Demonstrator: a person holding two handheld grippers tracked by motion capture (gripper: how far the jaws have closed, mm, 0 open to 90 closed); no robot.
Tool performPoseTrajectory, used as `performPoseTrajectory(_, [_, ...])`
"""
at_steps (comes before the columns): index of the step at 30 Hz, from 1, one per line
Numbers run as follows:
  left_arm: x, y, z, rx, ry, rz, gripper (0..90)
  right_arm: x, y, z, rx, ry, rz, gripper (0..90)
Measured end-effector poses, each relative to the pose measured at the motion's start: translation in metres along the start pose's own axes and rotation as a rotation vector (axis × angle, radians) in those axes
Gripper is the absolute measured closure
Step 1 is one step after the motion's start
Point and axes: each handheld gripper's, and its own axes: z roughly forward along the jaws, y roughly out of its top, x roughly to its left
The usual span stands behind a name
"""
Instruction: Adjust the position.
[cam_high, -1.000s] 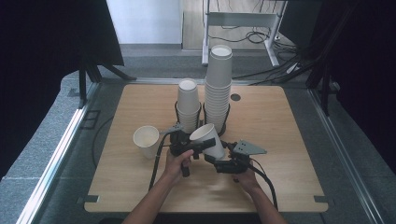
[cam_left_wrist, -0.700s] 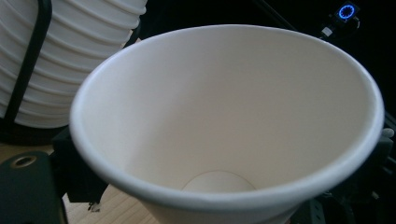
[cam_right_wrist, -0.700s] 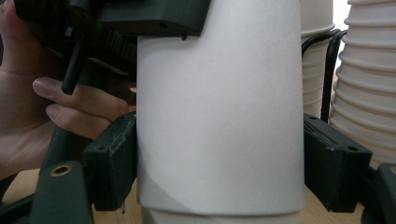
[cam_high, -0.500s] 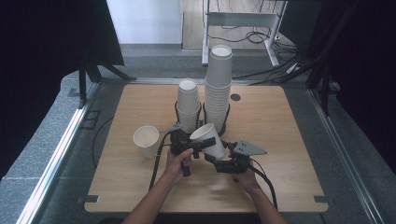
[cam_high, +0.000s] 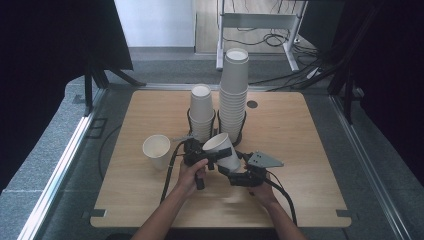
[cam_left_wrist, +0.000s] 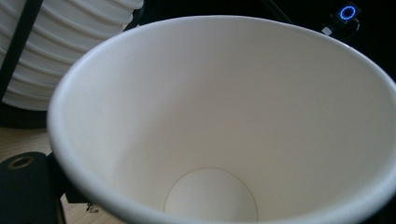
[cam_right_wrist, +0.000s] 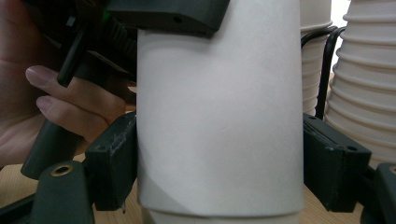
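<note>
Your right tongs (cam_right_wrist: 219, 182) clamp the paper cup (cam_high: 223, 151) by its sides, pads flat against the wall. It hangs tilted above the tabletop (cam_high: 310, 150), just in front of the two cup stacks (cam_high: 234, 90). Your left tongs (cam_high: 212, 156) seem to pinch its rim, though that contact is hard to make out. A single cup (cam_high: 156, 150) stands apart at the left.
</note>
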Motion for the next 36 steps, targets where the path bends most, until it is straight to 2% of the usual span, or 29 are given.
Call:
performPoseTrajectory(11, [-0.008, -0.001, -0.002, -0.034, 0.050, 0.087, 14.0, -0.001, -0.001, 0.000, 0.020, 0.004, -0.012, 20.6])
performPoseTrajectory(13, [-0.009, 0.000, -0.004, -0.033, 0.075, 0.116, 14.1, 0.000, -0.001, 0.000, 0.025, -0.001, -0.012, 20.6])
performPoseTrajectory(21, [-0.015, 0.000, -0.009, -0.045, 0.115, 0.189, 14.1, 0.001, -0.004, 0.004, 0.063, 0.003, -0.010, 13.5])
performPoseTrajectory(29, [-0.026, 0.004, -0.017, -0.073, 0.172, 0.278, 14.1, 0.002, -0.006, 0.005, 0.106, 0.008, -0.010, 12.7])
performPoseTrajectory(33, [-0.027, 0.004, -0.021, -0.077, 0.198, 0.305, 14.1, 0.001, -0.007, 0.005, 0.127, 0.001, -0.014, 12.7])
performPoseTrajectory(36, [-0.026, 0.003, -0.024, -0.077, 0.212, 0.307, 14.1, 0.001, -0.008, 0.005, 0.138, -0.002, -0.017, 12.7])
